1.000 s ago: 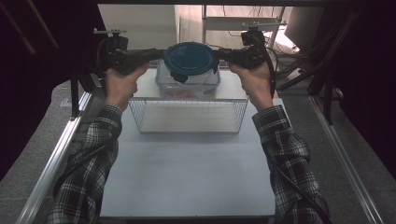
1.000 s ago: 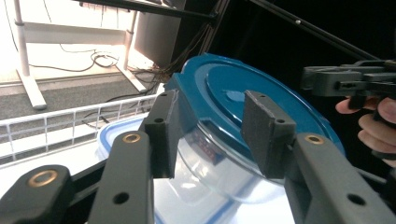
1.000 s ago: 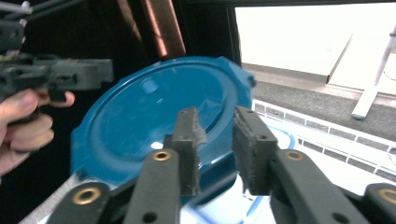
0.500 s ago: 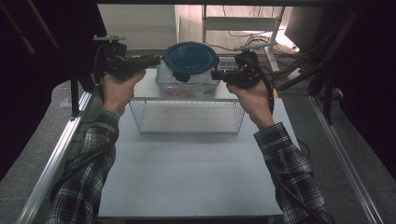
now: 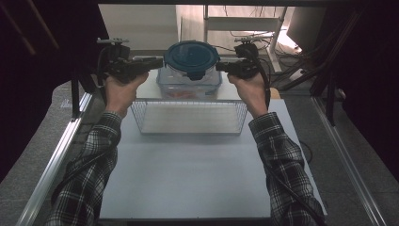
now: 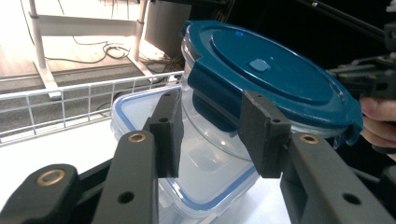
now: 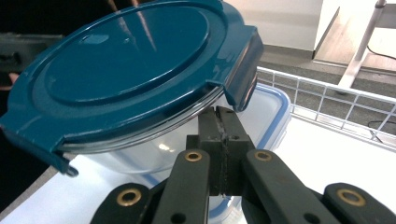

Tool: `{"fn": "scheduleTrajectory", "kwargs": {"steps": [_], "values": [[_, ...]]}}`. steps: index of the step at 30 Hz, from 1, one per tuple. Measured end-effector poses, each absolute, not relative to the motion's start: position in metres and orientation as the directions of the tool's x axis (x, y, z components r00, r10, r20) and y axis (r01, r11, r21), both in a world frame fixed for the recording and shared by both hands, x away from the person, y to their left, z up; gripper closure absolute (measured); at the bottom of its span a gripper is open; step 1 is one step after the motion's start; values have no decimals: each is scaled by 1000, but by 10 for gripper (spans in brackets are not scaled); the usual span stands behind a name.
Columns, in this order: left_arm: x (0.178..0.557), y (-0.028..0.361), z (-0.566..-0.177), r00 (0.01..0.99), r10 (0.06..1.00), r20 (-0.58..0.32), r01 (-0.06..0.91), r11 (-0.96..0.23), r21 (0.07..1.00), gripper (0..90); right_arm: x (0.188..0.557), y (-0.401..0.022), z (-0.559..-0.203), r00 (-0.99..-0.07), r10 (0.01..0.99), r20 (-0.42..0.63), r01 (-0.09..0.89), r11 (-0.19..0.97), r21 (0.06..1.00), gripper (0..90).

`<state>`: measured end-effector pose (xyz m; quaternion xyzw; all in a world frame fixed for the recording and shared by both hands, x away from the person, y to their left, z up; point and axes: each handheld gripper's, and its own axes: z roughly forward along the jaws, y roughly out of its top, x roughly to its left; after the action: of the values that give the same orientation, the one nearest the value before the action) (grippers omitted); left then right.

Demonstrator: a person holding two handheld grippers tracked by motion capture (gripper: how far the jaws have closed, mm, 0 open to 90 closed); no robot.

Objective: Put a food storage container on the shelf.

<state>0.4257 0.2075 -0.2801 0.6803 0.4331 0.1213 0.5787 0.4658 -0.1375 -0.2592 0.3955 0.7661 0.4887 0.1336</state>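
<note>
A round clear container with a dark blue lid (image 5: 192, 57) stands on a flat rectangular box with a blue-edged lid (image 5: 188, 88). My left gripper (image 5: 160, 62) comes in from the left. Its jaws (image 6: 212, 123) sit on either side of the lid's near latch (image 6: 210, 93) and look closed on it. From the right, my right gripper (image 5: 221, 67) reaches the container. It is shut, pads pressed together with nothing seen between them. Its tips (image 7: 219, 114) sit just under the lid's rim beside a folded-down latch (image 7: 243, 70).
A wire basket (image 5: 188, 117) stands in front of the two containers on the white table (image 5: 188, 174). Its far rail (image 7: 336, 107) runs behind the box. Metal rails (image 5: 56, 155) edge the table, and cables and a desk frame (image 5: 244, 23) lie beyond it.
My right gripper has come down and in toward the round container's rim. The left hand and the containers have stayed put.
</note>
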Motion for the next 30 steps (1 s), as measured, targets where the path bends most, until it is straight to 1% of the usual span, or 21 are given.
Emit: {"fn": "scheduleTrajectory", "kwargs": {"steps": [6, 8, 10, 13, 19, 21, 24, 25, 30], "values": [[420, 213, -282, 602, 719, -348, 444, 61, 894, 575, 462, -140, -261, -664, 724, 188, 466, 203, 861, 889], [416, 215, -284, 613, 708, -350, 437, 65, 897, 546, 457, -141, -261, -675, 712, 193, 459, 201, 865, 878], [410, 216, -287, 624, 700, -347, 431, 62, 900, 501, 450, -142, -263, -689, 697, 197, 450, 199, 870, 839], [400, 215, -292, 637, 698, -327, 420, 41, 906, 422, 438, -143, -268, -712, 677, 186, 430, 211, 878, 768], [377, 211, -310, 660, 700, -272, 419, -44, 907, 282, 412, -145, -282, -747, 650, 143, 382, 243, 892, 574], [369, 208, -318, 664, 705, -248, 420, -77, 904, 249, 403, -145, -289, -756, 642, 130, 374, 260, 890, 499], [356, 202, -330, 662, 722, -200, 417, -133, 899, 199, 392, -146, -300, -763, 637, 110, 367, 287, 885, 419], [353, 201, -333, 662, 723, -197, 419, -140, 897, 180, 388, -147, -304, -766, 636, 98, 359, 295, 886, 384], [335, 196, -355, 671, 713, -204, 431, -151, 889, 115, 374, -150, -321, -776, 626, 74, 343, 321, 883, 276]]}}
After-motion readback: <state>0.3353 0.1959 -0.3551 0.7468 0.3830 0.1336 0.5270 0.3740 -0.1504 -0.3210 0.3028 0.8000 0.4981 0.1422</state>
